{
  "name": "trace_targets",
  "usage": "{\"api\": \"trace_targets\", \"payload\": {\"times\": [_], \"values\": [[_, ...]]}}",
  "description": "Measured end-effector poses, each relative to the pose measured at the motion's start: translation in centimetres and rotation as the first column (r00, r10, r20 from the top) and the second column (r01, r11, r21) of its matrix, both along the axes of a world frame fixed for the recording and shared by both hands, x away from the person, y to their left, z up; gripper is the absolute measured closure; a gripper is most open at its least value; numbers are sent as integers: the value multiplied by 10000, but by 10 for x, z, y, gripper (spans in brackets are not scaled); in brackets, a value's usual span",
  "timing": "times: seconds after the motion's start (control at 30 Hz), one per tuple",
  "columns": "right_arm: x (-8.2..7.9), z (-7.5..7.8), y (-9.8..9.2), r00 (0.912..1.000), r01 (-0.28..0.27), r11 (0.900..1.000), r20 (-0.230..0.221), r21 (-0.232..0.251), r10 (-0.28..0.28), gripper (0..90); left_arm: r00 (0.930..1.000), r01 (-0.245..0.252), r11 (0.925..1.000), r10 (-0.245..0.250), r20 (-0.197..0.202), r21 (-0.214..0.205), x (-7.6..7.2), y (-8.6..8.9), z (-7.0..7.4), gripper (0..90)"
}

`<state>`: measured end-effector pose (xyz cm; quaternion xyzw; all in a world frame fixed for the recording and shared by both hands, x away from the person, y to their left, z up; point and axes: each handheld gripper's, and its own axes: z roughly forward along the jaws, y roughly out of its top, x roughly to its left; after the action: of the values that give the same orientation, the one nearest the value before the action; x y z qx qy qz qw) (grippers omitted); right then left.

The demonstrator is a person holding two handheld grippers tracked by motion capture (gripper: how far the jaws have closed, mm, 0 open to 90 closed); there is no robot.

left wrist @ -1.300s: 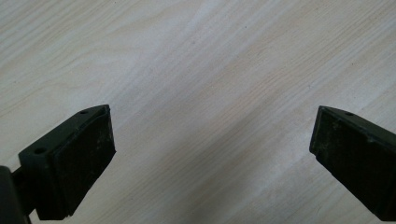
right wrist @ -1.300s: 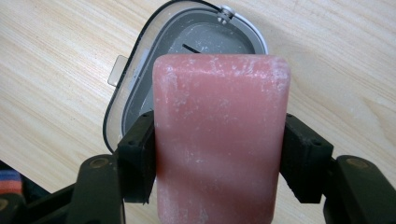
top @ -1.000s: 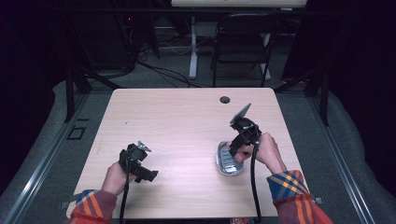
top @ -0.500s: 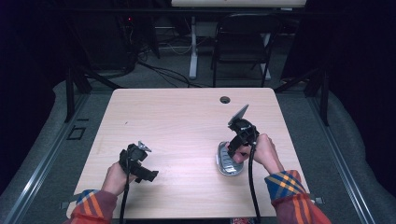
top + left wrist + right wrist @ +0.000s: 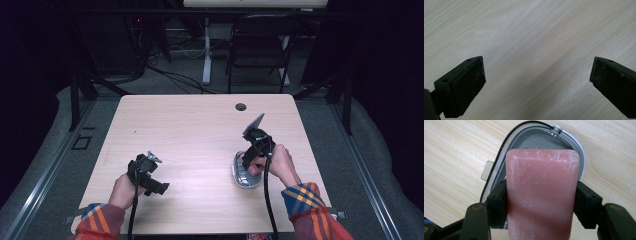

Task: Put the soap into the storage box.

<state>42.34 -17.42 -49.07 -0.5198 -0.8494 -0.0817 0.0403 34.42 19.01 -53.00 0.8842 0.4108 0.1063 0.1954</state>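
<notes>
A pink soap bar is clamped between the two black jaws of my right gripper, which is shut on its sides. Just beyond the bar lies a grey oval soap dish with a pale rim. In the high view that dish sits on the right part of the wooden table, and my right gripper points down onto it. My left gripper hovers low near the front left; its jaws stand wide apart over bare wood, open with nothing between them.
A small dark round grommet sits near the table's far edge. A black chair and a white desk leg stand on the floor beyond the table. Cables trail from both grippers toward the front edge.
My right gripper with the soap has shifted slightly left and down toward the dish. The left gripper has stayed where it was.
</notes>
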Motion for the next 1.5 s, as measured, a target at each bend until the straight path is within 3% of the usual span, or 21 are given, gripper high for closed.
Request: {"api": "trace_targets", "payload": {"times": [0.77,0.8,1.0,1.17,1.43,1.5], "values": [[0,1,-2,9994,357,9994,-38,-2,-357,366,10000,27,10000,-27,-21,48,-1,0,1,1],[-1,3,-3,9990,428,9989,117,215,-430,372,10000,23,10000,-23,-18,32,-1,0,1,1],[-1,5,-5,9993,375,9989,-62,266,-373,376,10000,17,10000,-17,-35,37,-1,0,0,1],[-4,16,-10,9982,345,9981,481,505,-369,358,10000,18,10000,-18,2,24,-1,0,1,1],[-8,28,-19,9906,218,9960,1326,870,-332,233,10000,34,10000,-34,-21,35,-1,0,1,1],[-9,33,-20,9881,-88,9976,1536,694,-19,167,10000,23,10000,-23,-15,29,-1,0,1,1]]}}
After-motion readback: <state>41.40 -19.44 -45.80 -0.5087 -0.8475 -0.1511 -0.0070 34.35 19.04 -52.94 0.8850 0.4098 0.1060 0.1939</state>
